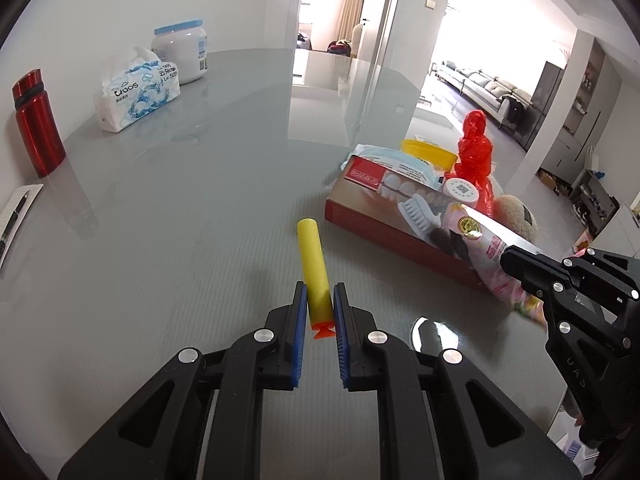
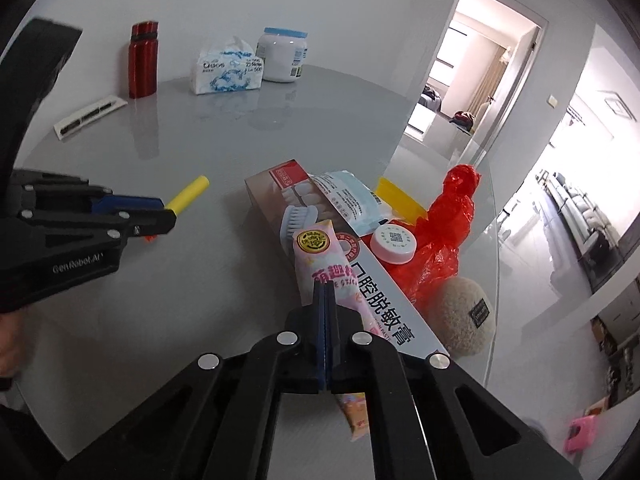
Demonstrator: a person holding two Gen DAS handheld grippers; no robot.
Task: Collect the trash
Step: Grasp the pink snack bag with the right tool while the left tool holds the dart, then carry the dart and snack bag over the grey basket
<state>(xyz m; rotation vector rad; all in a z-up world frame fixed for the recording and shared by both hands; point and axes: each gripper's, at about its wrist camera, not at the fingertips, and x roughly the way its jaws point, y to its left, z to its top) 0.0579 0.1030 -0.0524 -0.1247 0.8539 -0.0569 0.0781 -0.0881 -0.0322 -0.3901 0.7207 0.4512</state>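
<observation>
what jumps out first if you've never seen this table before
The left gripper is clamped on a yellow foam dart near the middle of the grey table. The right gripper is shut on a pink snack wrapper lying on a long toothpaste box. A crumpled red plastic bag stands bright at the table's edge beside the box.

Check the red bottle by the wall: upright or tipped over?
Upright. The red bottle stands on its base on the table, cap at the top, apart from the tissue pack.
</observation>
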